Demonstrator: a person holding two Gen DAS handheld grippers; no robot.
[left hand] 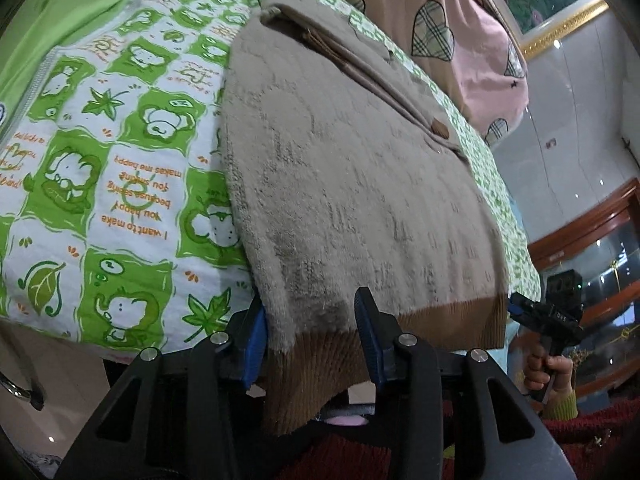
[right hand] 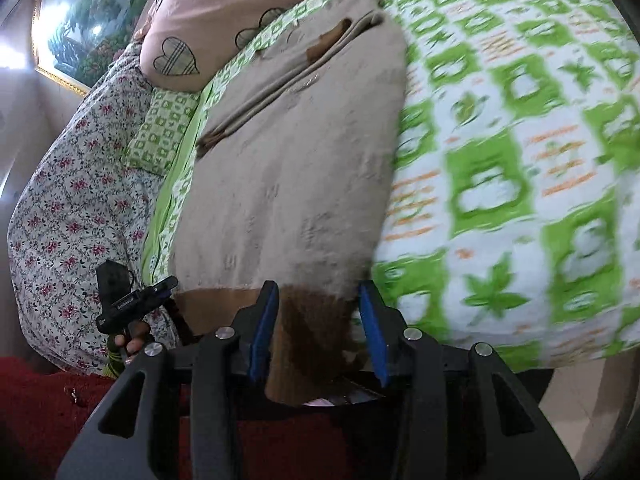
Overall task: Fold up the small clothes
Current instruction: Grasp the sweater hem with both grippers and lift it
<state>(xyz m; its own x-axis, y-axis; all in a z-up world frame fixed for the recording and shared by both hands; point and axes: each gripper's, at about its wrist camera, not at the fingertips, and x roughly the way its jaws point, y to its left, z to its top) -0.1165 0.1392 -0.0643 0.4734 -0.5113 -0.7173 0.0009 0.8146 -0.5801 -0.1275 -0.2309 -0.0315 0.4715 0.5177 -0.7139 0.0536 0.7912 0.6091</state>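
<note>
A beige fuzzy sweater with a brown ribbed hem lies flat on the green-and-white patterned bed cover, its sleeves folded across the far end; it also shows in the right wrist view. My left gripper is open, its blue pads either side of the hem's left corner, which hangs over the bed edge. My right gripper is open around the hem's other corner. Each gripper shows in the other's view, the right gripper at the right and the left gripper at the left.
The bed cover extends wide beside the sweater. A pink pillow with plaid hearts lies beyond the sweater. A floral quilt lies on the left in the right wrist view. A dark red sweater is worn by the person below.
</note>
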